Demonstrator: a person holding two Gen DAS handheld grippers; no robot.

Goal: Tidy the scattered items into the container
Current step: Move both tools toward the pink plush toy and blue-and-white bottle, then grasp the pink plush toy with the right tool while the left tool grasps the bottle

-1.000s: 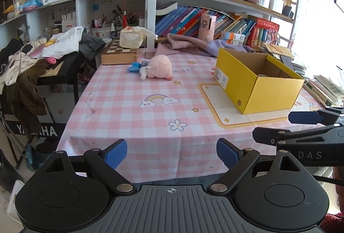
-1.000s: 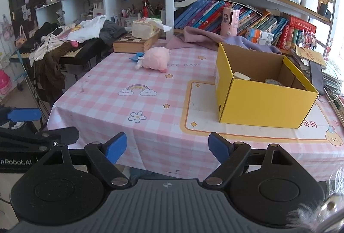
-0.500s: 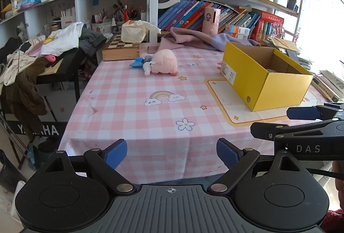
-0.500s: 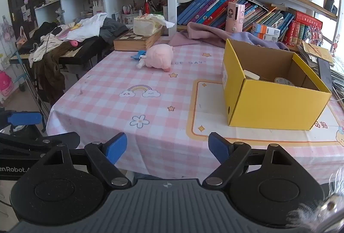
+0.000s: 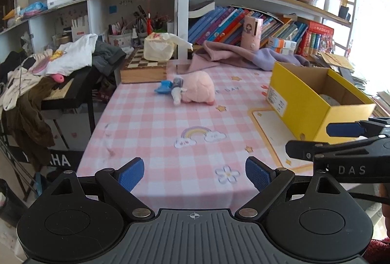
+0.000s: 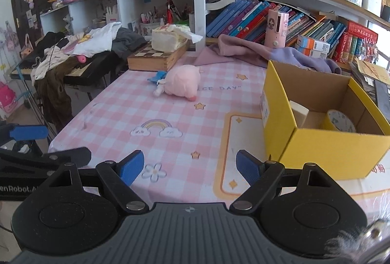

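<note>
Plainly both grippers gape wide and hold nothing: left gripper [image 5: 193,172], right gripper [image 6: 189,166]. Far ahead of the jaws lies the pink plush toy [image 5: 197,89] on the checked tablecloth [image 5: 158,132]; the yellow box [image 6: 324,135] stands right.

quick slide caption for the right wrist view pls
Open right gripper nears a pink-checked table with a pink plush toy and a yellow box holding a tape roll.
</note>
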